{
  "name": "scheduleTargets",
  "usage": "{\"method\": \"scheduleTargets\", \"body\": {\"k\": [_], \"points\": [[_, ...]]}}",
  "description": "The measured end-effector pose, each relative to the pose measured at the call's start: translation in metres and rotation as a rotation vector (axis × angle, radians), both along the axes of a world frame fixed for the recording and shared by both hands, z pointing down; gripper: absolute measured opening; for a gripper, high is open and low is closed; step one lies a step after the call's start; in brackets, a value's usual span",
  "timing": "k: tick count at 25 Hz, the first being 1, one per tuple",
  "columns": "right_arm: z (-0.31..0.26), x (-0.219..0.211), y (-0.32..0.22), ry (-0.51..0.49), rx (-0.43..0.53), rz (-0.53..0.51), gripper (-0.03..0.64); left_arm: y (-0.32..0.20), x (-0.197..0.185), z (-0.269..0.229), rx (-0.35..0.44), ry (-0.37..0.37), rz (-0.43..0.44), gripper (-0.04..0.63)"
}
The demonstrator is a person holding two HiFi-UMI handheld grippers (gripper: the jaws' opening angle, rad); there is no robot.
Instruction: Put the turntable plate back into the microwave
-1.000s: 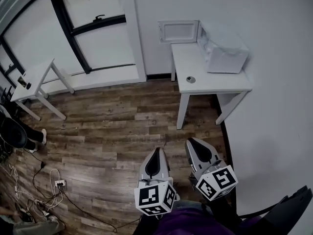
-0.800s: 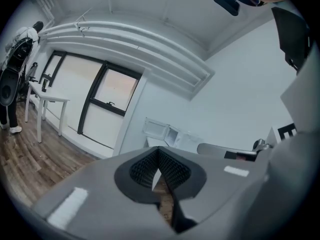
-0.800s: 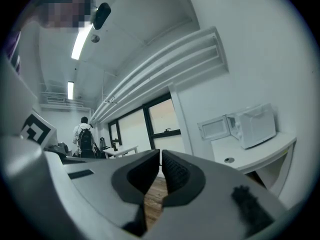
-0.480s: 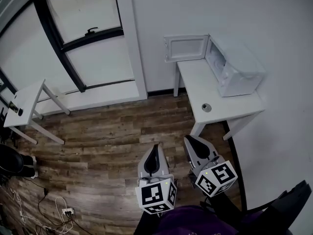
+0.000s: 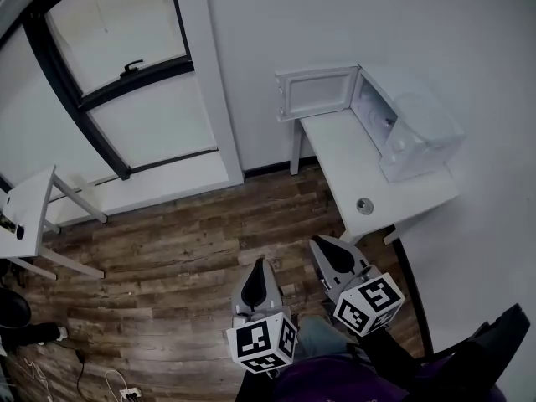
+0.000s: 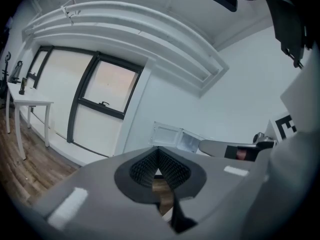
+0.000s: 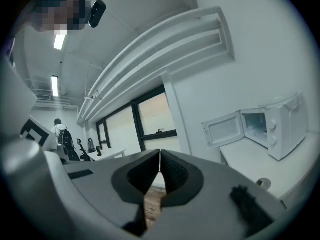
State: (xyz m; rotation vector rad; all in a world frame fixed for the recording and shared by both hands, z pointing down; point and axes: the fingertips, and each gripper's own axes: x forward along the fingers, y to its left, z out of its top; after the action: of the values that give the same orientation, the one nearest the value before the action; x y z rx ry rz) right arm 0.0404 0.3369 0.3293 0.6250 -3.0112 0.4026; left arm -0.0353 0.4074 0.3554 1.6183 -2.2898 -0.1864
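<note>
Left gripper view shows the left gripper (image 6: pixel 158 164) with its ribbed pads pressed together and nothing between them, and the right gripper view shows the same of the right gripper (image 7: pixel 159 166): jaws together, empty. In the head view both are held low in front of the person, above the wooden floor (image 5: pixel 167 249) and well apart from the white table (image 5: pixel 343 153) by the wall. On that table stands the microwave (image 5: pixel 414 136), its door (image 5: pixel 318 92) swung wide open towards the wall, so the cavity is ready to receive something. A small round thing (image 5: pixel 364 206) lies near the table's front edge. It looks too small for a plate, and what it is cannot be made out. The turntable plate itself cannot be picked out in any view, and whether it lies inside the cavity is unclear. As a judgement, the task has hardly begun: the plate is not in either gripper, and finding, lifting and seating it all remain.
</note>
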Motion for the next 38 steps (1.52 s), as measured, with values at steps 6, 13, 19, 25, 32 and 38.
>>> {"method": "scheduleTargets", "body": {"k": [6, 13, 19, 25, 32, 38], "points": [[0.027, 0.012, -0.072, 0.048, -0.046, 0.123, 0.009, -0.058, -0.015, 0.016, -0.027, 0.016, 0.083, 0.005], [0.035, -0.022, -0.182, 0.042, -0.062, 0.222, 0.009, -0.153, -0.074, 0.024, -0.069, 0.001, 0.139, 0.005], [0.029, -0.047, -0.287, 0.028, -0.091, 0.324, 0.009, -0.275, -0.101, 0.012, -0.089, -0.022, 0.291, 0.005], [0.015, -0.035, -0.358, 0.017, -0.071, 0.442, 0.009, -0.37, -0.101, -0.001, -0.053, -0.006, 0.39, 0.005], [-0.002, 0.003, -0.38, 0.004, -0.043, 0.573, 0.009, -0.44, -0.033, -0.006, -0.046, 0.0, 0.647, 0.006], [-0.009, 0.045, -0.383, -0.009, -0.046, 0.722, 0.009, -0.469, 0.035, -0.008, -0.041, 0.078, 0.872, 0.006]]}}
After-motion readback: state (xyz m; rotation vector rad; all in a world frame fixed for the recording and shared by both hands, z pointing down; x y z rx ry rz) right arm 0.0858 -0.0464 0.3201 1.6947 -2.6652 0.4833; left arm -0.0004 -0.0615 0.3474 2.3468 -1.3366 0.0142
